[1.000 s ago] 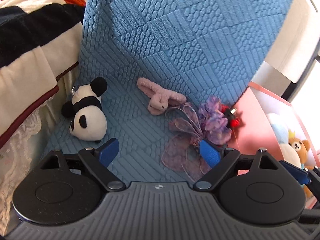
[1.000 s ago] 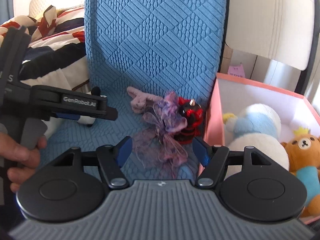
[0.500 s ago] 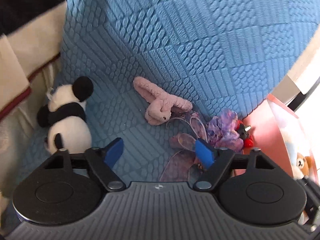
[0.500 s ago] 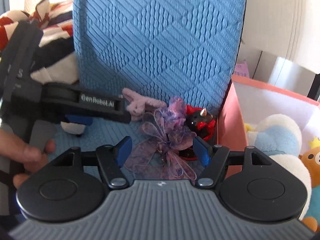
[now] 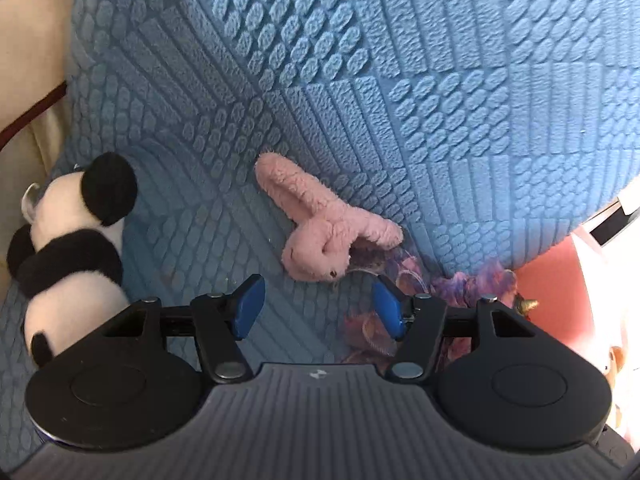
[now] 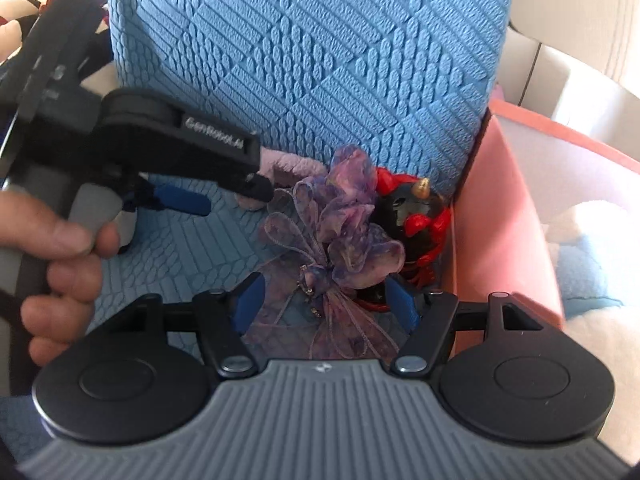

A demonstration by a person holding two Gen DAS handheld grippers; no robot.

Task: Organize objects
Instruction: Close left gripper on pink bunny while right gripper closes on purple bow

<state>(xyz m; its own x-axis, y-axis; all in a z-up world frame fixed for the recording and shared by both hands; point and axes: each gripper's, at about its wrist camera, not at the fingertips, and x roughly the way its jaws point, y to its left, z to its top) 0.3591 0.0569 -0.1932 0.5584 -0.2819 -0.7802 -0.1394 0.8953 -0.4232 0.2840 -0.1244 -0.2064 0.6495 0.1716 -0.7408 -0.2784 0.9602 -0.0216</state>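
Both grippers have been brought lower and closer to the toys on the blue textured cushion (image 5: 360,100) since the earlier frames, and the pink plush rabbit (image 5: 320,236) now sits larger just ahead of the left gripper (image 5: 318,306). That gripper's jaws are closing, though nothing is yet caught between them; the rabbit lies just beyond the blue pads. The right gripper (image 6: 326,304) is held with jaws spread around the purple ribbon bow (image 6: 340,240), whose tails pass between the pads without being pinched. A red and black horned figure (image 6: 416,216) is tucked behind the bow, against the pink box (image 6: 500,220) (soft toys are already inside it). The panda plush (image 5: 68,248) rests well to the left. Trouble is judged most likely at the bow: its loose loops could be snagged with the figure's cord, so that both are dragged together, or only thin ribbon could be nipped and slip free. The rabbit's ear also touches the bow, so one lift could disturb the other.
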